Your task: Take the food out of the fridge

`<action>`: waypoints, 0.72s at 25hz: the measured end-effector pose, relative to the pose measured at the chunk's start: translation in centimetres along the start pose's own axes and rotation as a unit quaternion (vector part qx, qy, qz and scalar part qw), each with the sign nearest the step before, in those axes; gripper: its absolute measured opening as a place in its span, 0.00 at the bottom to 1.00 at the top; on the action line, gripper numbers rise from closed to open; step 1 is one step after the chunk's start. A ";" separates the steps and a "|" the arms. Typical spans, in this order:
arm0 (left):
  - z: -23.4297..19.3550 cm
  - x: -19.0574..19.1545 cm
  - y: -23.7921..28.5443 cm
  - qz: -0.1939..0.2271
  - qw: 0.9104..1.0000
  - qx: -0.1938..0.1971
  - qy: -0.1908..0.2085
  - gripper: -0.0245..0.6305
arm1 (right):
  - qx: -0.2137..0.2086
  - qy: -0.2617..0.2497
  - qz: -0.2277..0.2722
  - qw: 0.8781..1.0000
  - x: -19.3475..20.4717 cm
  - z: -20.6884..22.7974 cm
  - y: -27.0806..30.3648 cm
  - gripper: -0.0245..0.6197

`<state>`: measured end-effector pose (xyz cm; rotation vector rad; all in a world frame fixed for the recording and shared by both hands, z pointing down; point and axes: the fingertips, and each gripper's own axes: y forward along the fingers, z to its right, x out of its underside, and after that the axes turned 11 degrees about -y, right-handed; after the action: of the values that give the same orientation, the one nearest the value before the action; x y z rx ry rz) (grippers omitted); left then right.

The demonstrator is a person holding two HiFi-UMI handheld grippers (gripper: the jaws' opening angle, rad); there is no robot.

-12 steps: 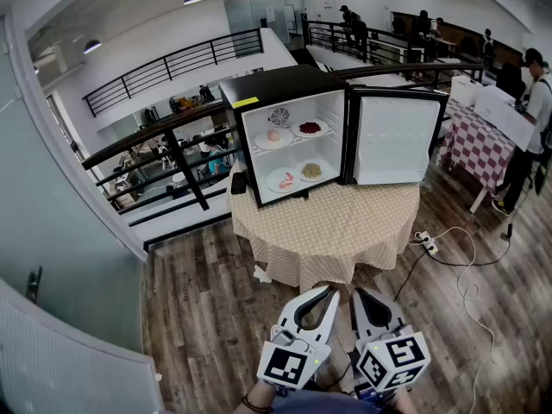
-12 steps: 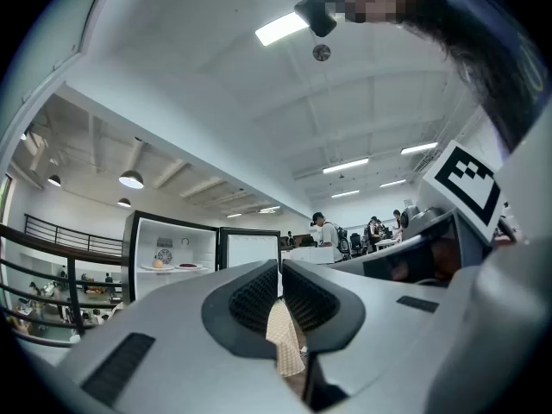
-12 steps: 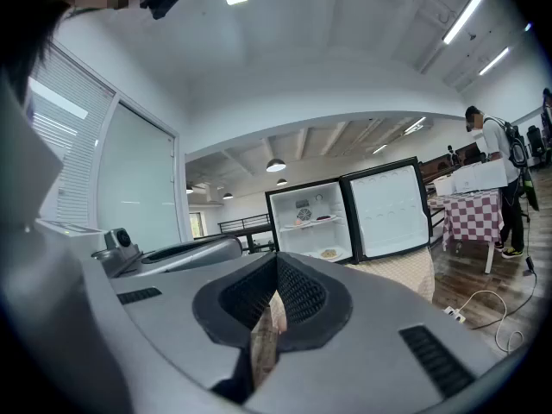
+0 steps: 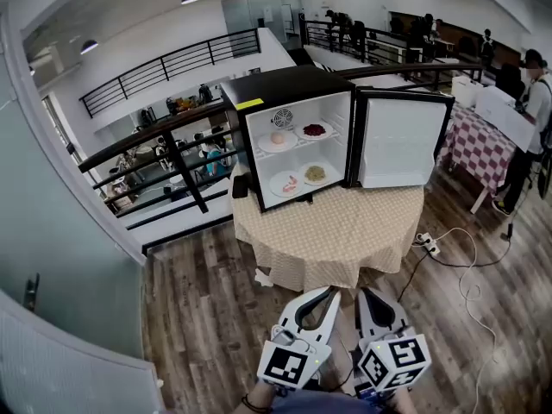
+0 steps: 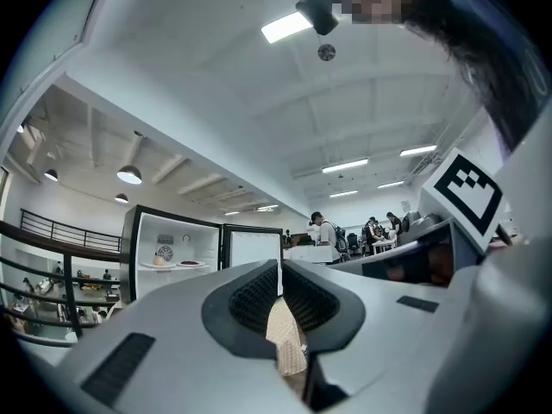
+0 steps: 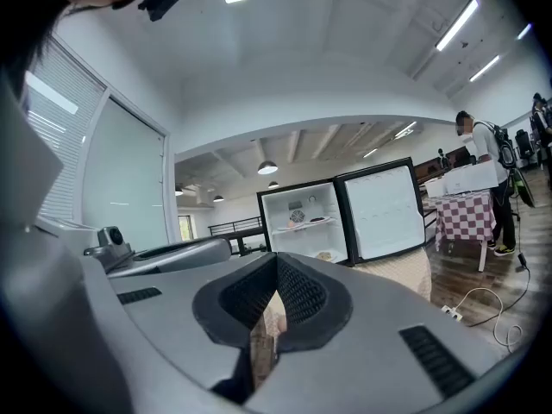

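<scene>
A small black fridge stands open on a round table with a beige checked cloth, its door swung to the right. The upper shelf holds a plate of pinkish food and a plate of dark red food. Two more plates lie on the fridge floor. My left gripper and right gripper hang side by side well short of the table, both shut and empty. The fridge shows far ahead in both gripper views.
Wooden floor lies between me and the table. A power strip with a white cable lies on the floor at the right. A table with a red checked cloth and a person stand at the far right. A black railing runs behind the fridge.
The head view has shifted slightly, so the fridge sits a little further right. Both grippers hold their places and stay shut.
</scene>
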<state>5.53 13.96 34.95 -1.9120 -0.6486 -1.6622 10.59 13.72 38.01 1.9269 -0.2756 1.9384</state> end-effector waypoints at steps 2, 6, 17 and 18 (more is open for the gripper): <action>-0.8 0.0 0.1 0.000 1.000 0.003 -0.001 0.08 | 0.000 0.001 0.001 1.000 -0.1 -0.3 0.8 0.06; -2.4 -0.2 0.1 0.001 1.000 0.008 -0.001 0.08 | 0.002 0.001 -0.001 1.000 -0.1 -0.9 2.3 0.06; -6.4 1.8 -0.3 -0.022 1.000 0.000 -0.021 0.08 | 0.009 0.007 -0.018 1.000 1.1 -1.9 4.9 0.06; -6.5 1.9 -0.1 -0.023 1.000 0.000 -0.021 0.08 | 0.008 0.009 -0.020 1.000 1.2 -1.9 5.0 0.06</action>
<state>0.89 9.79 37.53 -1.9506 -0.7153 -1.6528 6.89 10.10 39.79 1.9094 -0.2159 1.9376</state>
